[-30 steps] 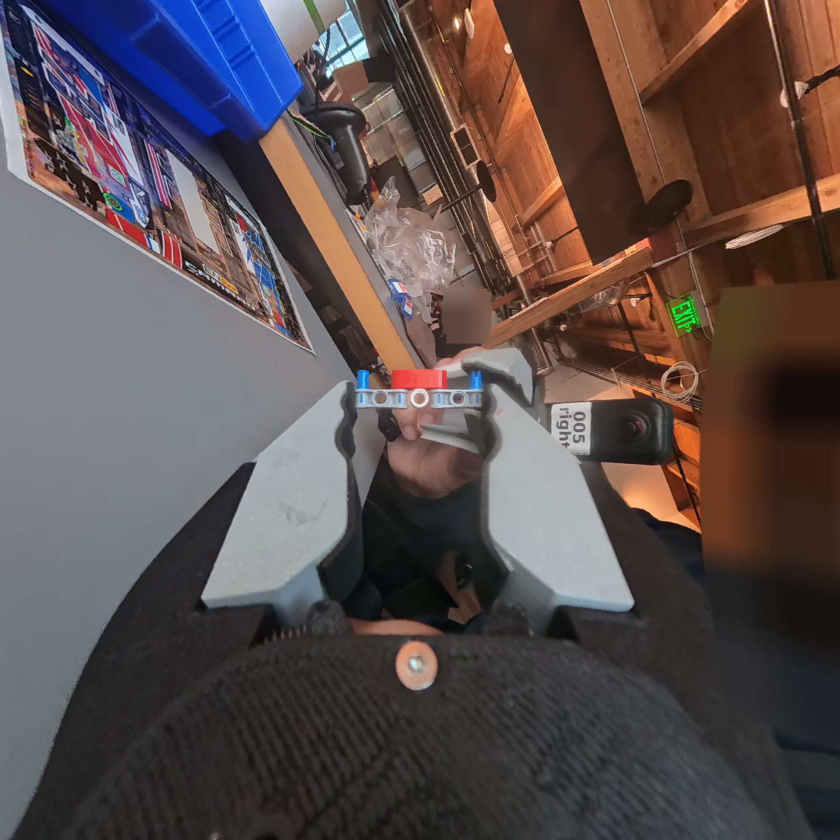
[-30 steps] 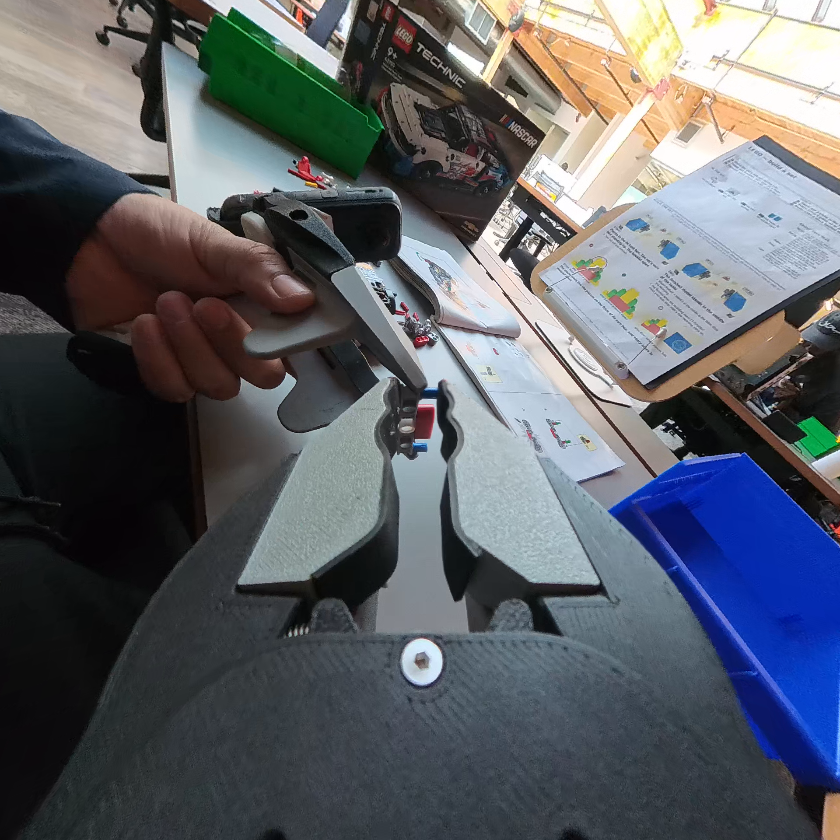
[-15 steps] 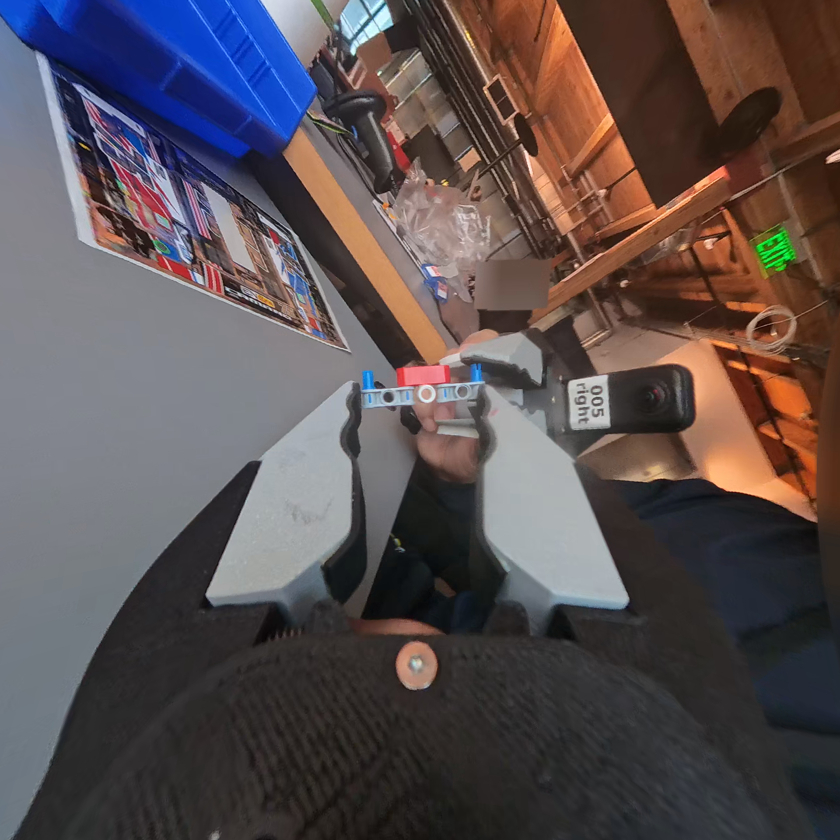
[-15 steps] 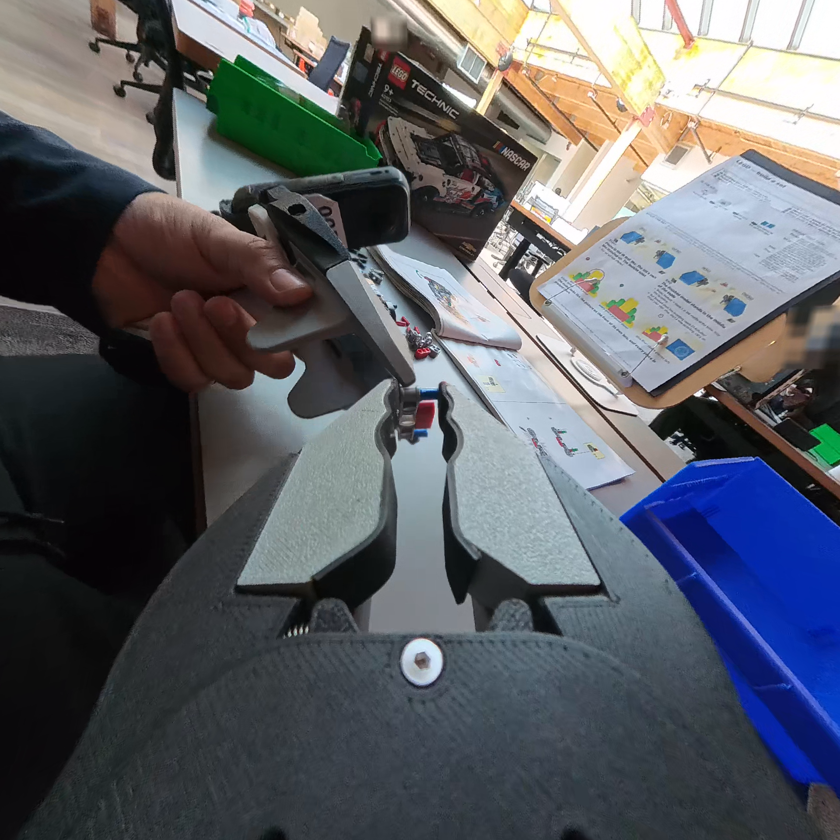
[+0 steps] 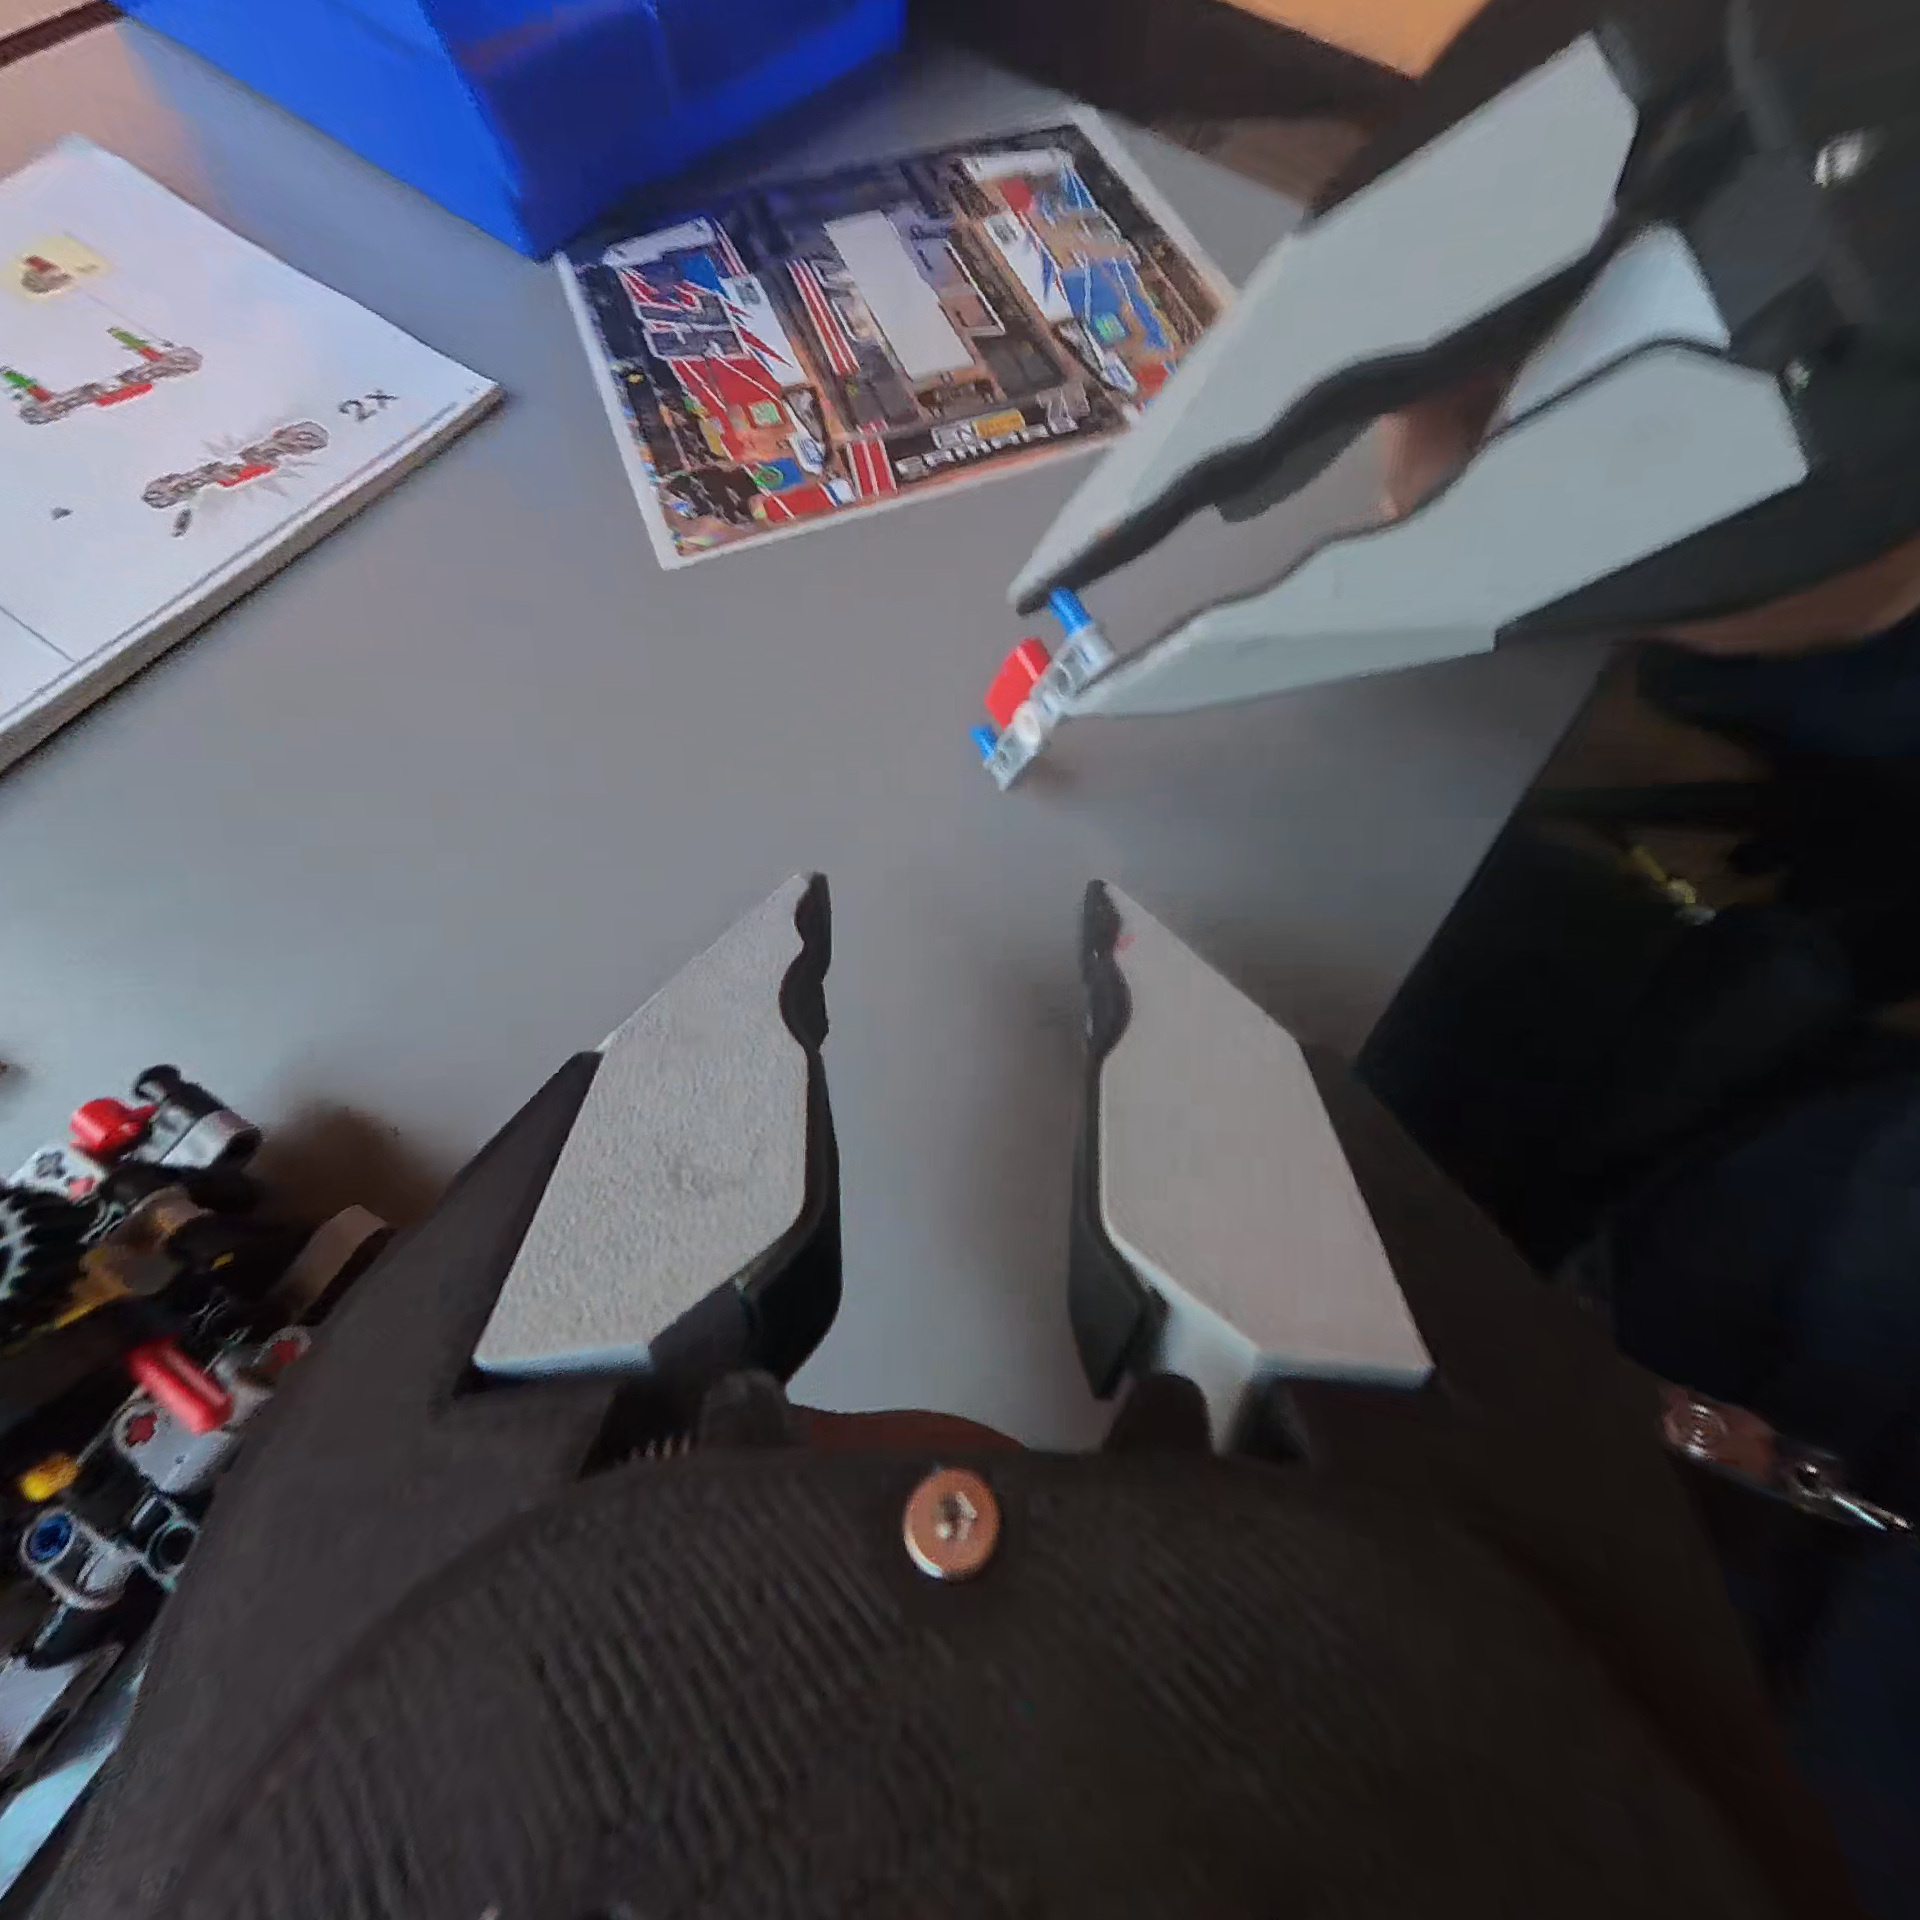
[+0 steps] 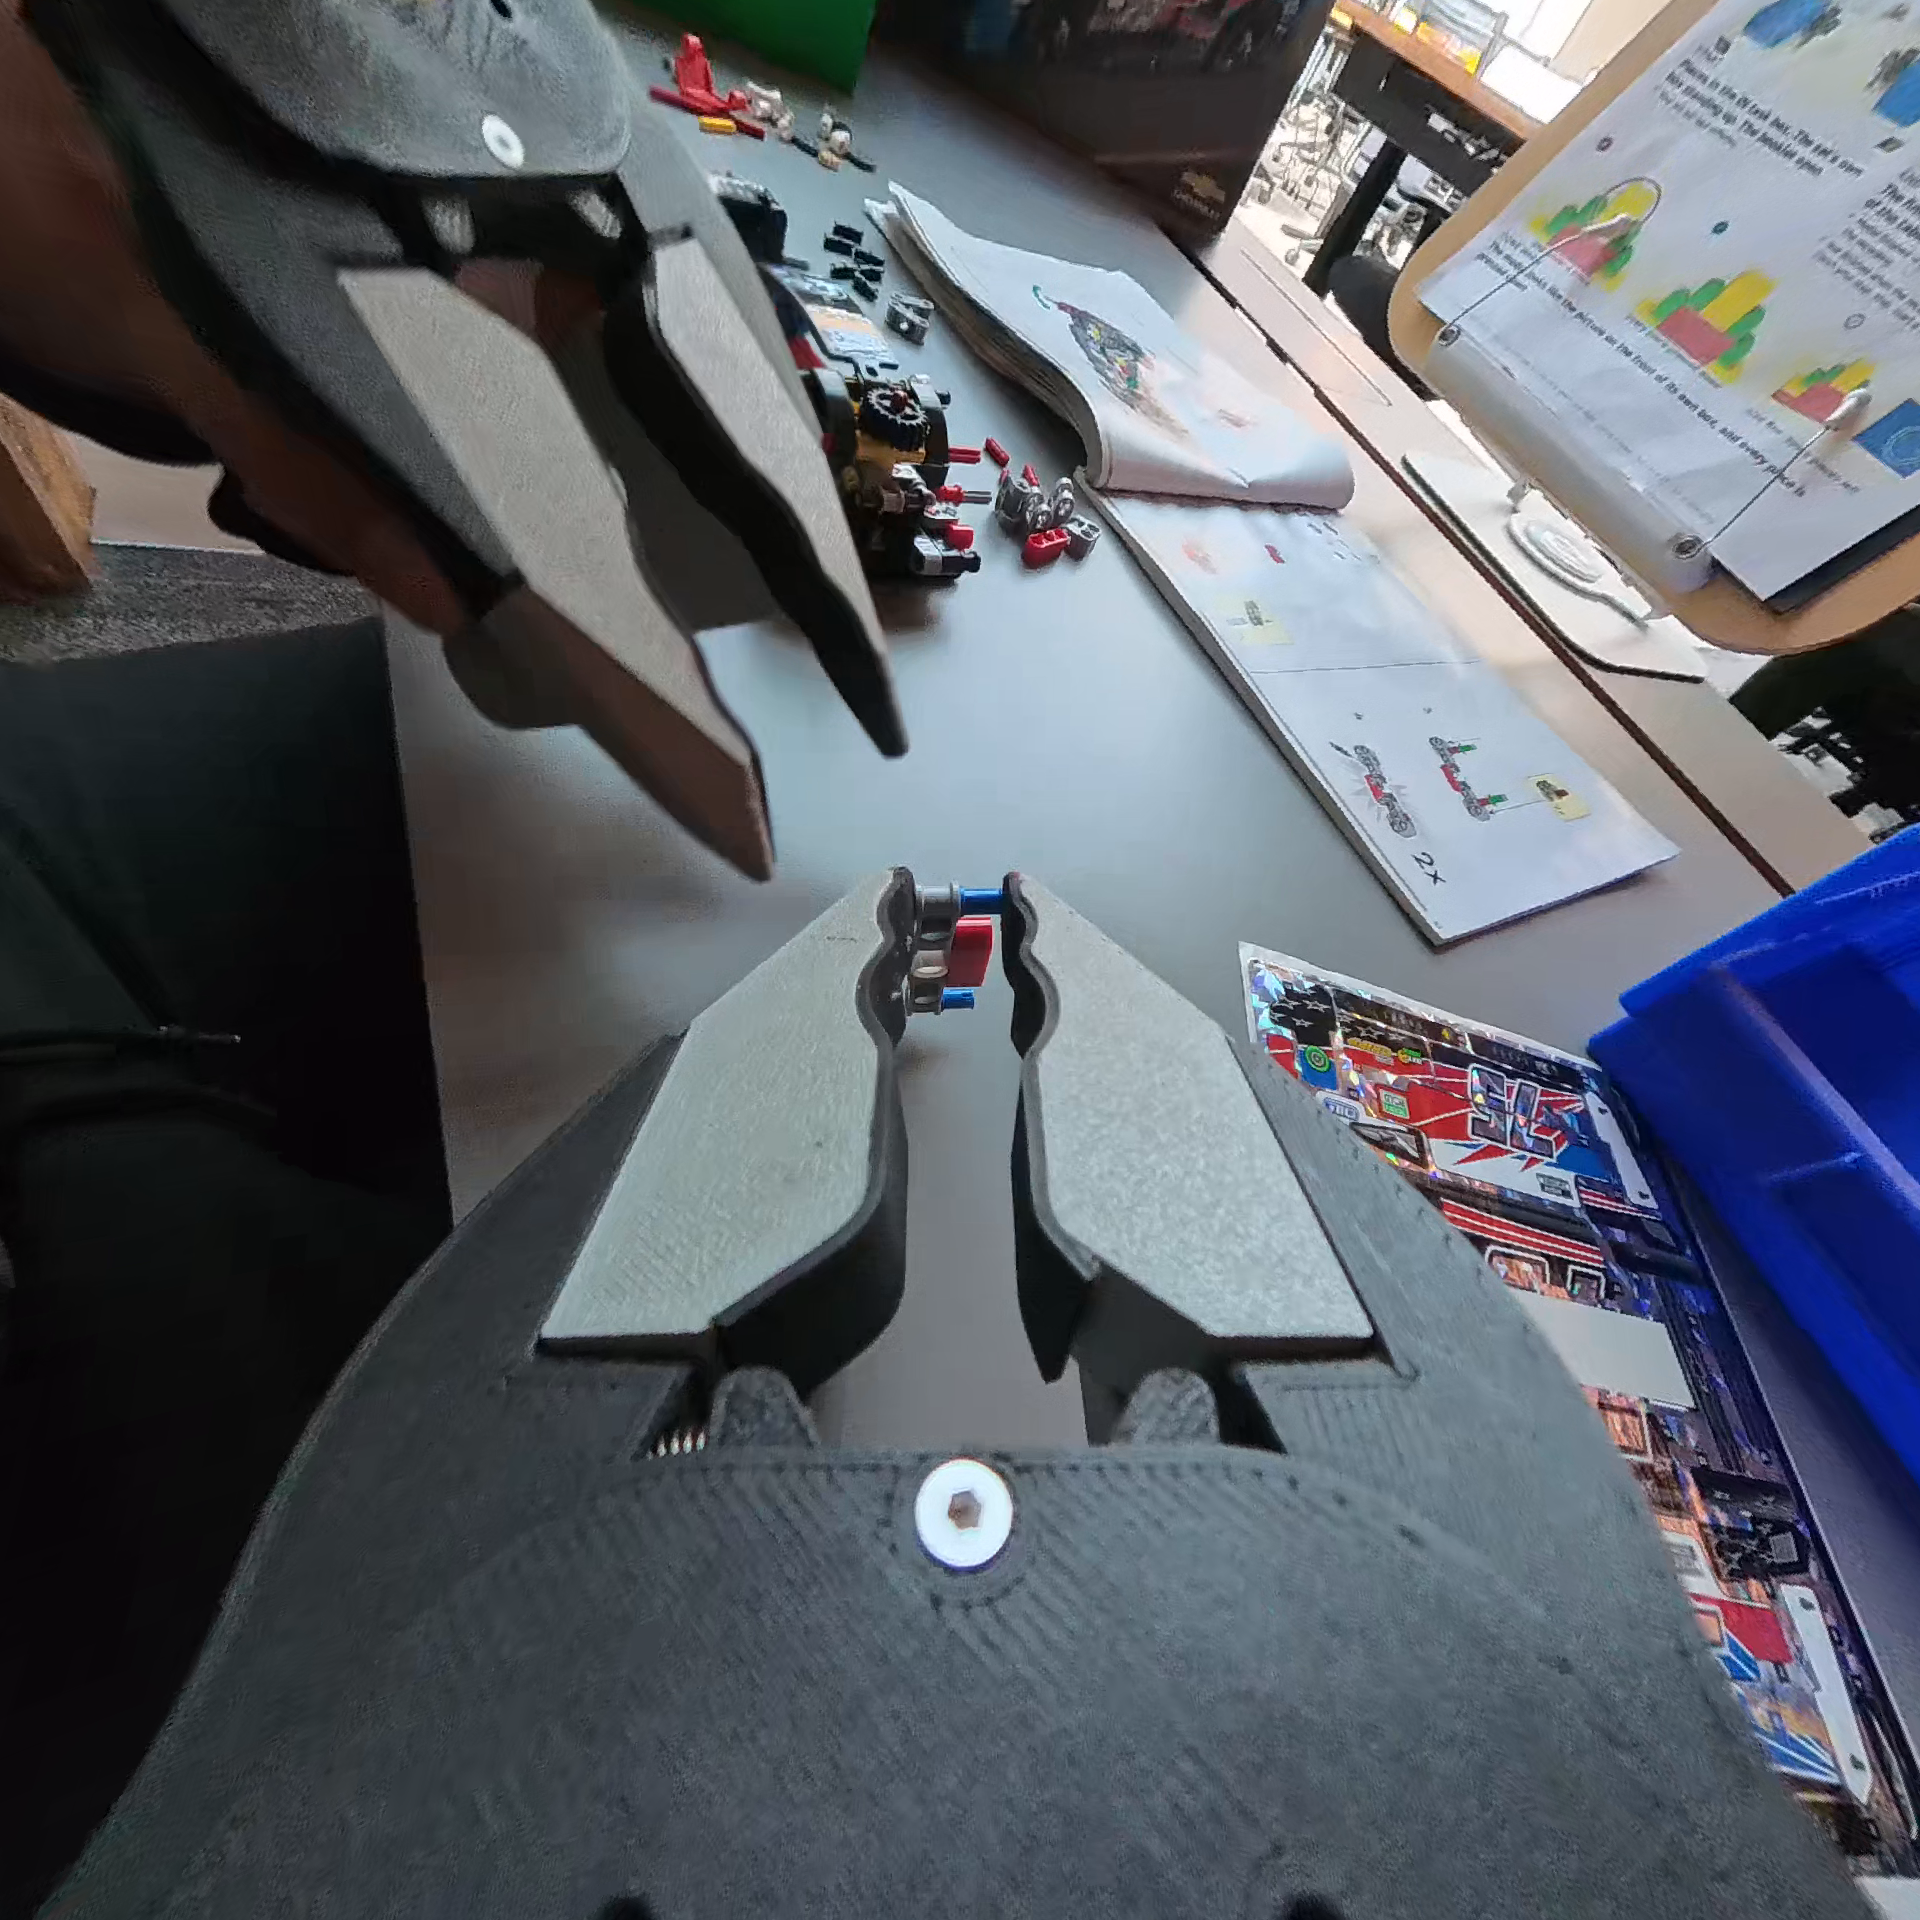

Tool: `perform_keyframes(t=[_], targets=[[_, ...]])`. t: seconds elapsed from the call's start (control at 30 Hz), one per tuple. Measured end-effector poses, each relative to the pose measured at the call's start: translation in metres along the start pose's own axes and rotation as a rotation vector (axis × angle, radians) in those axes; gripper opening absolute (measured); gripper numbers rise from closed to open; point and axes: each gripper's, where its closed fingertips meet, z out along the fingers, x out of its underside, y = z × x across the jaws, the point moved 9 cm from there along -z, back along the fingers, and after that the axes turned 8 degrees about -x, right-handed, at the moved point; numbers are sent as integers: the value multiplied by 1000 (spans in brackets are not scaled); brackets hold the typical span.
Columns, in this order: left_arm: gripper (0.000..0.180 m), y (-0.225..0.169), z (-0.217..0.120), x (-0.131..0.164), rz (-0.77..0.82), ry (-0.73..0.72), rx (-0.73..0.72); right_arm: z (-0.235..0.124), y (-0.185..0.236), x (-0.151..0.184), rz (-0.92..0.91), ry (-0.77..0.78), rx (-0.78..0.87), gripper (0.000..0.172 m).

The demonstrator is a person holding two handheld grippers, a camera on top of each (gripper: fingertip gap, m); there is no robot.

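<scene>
Plastic, light and rigid: small grey beam assembly (image 6: 940, 951) with 2 blue pins and 1 red block, clamped across its ends in right tongs (image 6: 951, 914), low over grey desk (image 5: 520, 727). Pin tips look slippery; beam flats likely safer. Left tongs (image 5: 951, 899) apart, empty, nearby. Sticker sheet (image 6: 1455, 1122), blue bin (image 6: 1787, 1091), booklet (image 6: 1403, 748) beside; none obstruct.

It looked a workshop: grey table (image 6: 1091, 727) strewn with toy-brick parts (image 6: 1044, 514); instruction booklet (image 6: 1122, 384); blue bin (image 6: 1787, 1091).
</scene>
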Motion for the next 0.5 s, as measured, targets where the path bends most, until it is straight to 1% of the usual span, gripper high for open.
perform_keyframes(t=[0.1, 0.23, 0.5], targets=[[45, -8, 5, 3, 63, 16, -39, 0, -2, 0, 9, -5, -1, 14], [44, -13, 15, 12, 105, 56, -66, 3, -5, 1, 15, 5, 6, 14], [40, -11, 17, 12, 71, 58, -49, 11, -14, 1, 48, 15, -6, 14]])
